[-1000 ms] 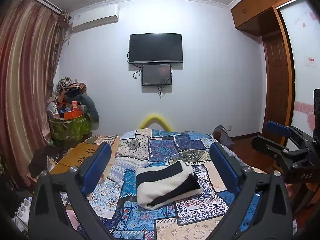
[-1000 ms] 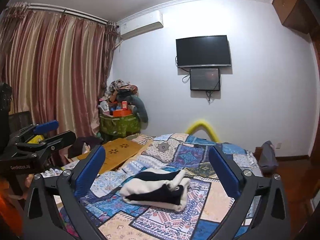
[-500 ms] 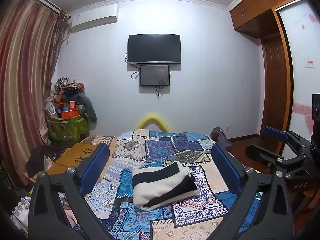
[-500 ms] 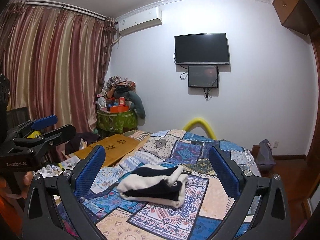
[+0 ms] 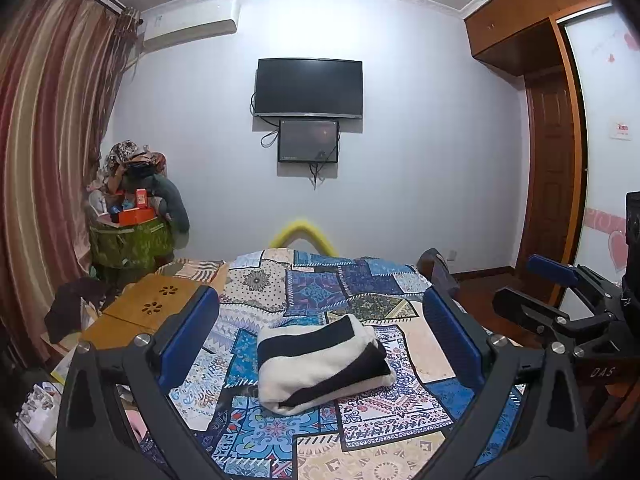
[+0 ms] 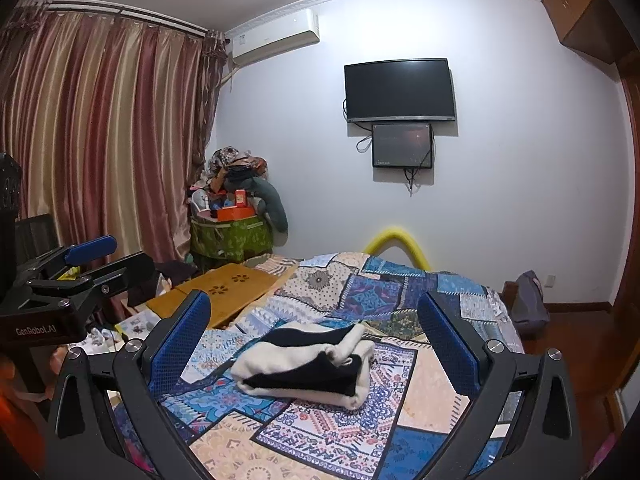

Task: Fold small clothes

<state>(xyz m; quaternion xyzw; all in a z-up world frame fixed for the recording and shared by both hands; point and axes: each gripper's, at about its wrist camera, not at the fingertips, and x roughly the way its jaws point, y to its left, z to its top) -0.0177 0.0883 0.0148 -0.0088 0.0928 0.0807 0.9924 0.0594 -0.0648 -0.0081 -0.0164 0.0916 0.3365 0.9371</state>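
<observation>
Both grippers, left gripper [image 5: 320,338] and right gripper [image 6: 314,330], hang spread and empty above the folded striped garment [image 5: 320,360] mid-bed [image 5: 352,280]; folding looks done, so next likely fetch another piece.

right gripper [image 6: 314,338] is spread wide with nothing in it, hanging above the patchwork bedspread [image 6: 360,432]. the folded black and white garment [image 6: 304,368] lies there between the blue pads. left gripper [image 6: 86,264] pokes in at the left edge, apart.

A folded black-and-cream striped garment [image 5: 322,362] [image 6: 306,364], thick bundle, flat near the middle of the patchwork bedspread [image 5: 320,284] [image 6: 360,292].
</observation>
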